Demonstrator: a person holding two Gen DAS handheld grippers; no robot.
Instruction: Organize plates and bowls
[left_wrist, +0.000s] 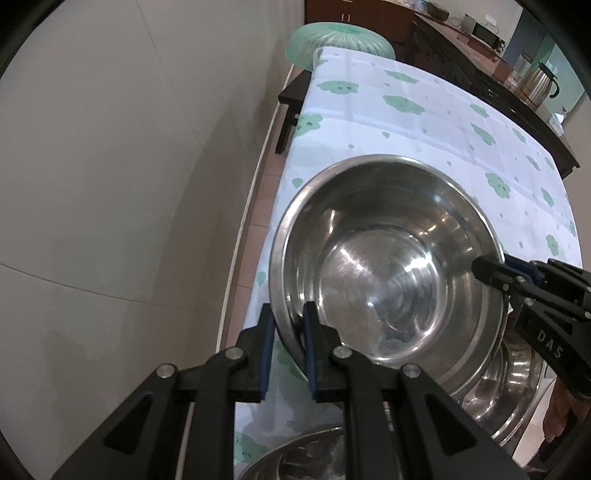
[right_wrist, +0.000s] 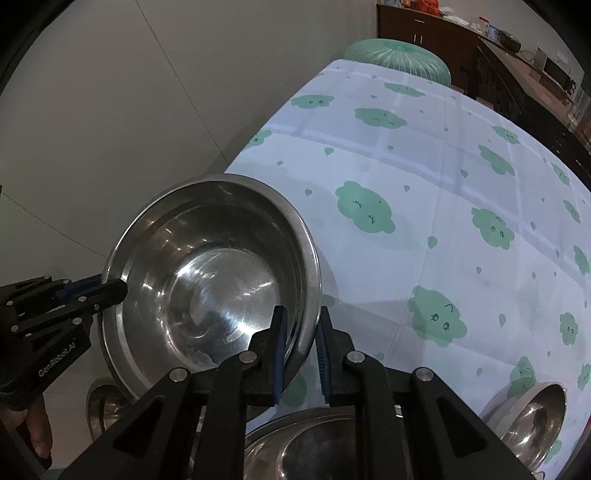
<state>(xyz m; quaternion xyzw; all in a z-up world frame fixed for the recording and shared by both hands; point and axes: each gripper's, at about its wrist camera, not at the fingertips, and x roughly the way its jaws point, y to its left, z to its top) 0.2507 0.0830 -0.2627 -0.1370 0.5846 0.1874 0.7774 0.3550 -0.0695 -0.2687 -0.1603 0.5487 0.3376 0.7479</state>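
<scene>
Steel bowl (left_wrist: 388, 266) lifted over tablecloth (left_wrist: 424, 122), left tongs (left_wrist: 288, 332) and right tongs (right_wrist: 301, 332) clamping opposite rims.

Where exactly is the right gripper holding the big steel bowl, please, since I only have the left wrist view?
Observer: The right gripper grips the rim of the big steel bowl with one finger inside and one outside, on the side opposite the left gripper.
Operator: Thank you. Is anything on the cloth further right, beyond my view?
Observer: Yes, a smaller steel bowl sits on the tablecloth at the lower right of the right wrist view, apart from the held bowl.
</scene>
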